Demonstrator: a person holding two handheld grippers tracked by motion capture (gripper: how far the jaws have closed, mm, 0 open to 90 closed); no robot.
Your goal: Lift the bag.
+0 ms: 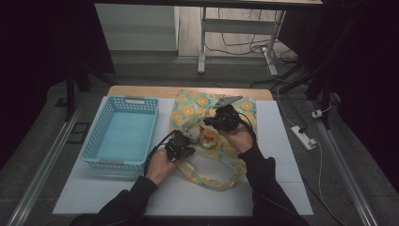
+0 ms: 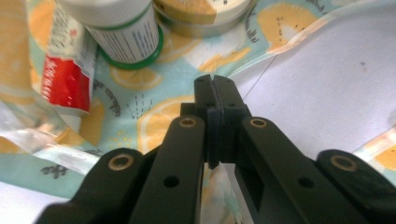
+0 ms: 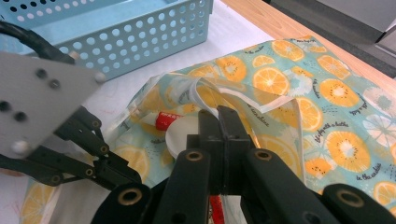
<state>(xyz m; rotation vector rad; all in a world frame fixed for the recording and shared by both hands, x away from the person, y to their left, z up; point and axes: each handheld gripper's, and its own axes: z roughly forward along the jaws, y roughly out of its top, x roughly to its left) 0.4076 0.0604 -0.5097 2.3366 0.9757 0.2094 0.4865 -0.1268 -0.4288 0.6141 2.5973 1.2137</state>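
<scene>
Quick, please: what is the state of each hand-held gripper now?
Left hand-held gripper: closed on the bag's edge.
Right hand-held gripper: closed on the bag's rim.

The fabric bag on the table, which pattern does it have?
The fabric bag has orange and lemon slices on pale turquoise; the right gripper view shows it best.

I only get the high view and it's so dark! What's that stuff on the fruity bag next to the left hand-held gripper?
Observer: The left gripper view shows a white bottle with a green ring, on the lemon-print bag.
Operator: Anything else there?
Observer: A round tin sits right beside the bottle.
Operator: And the red bit?
Observer: That's the red label on a tube in clear wrapping.
Operator: Are the jaws open?
Observer: No, the left hand-held gripper has its jaws pressed together.
</scene>
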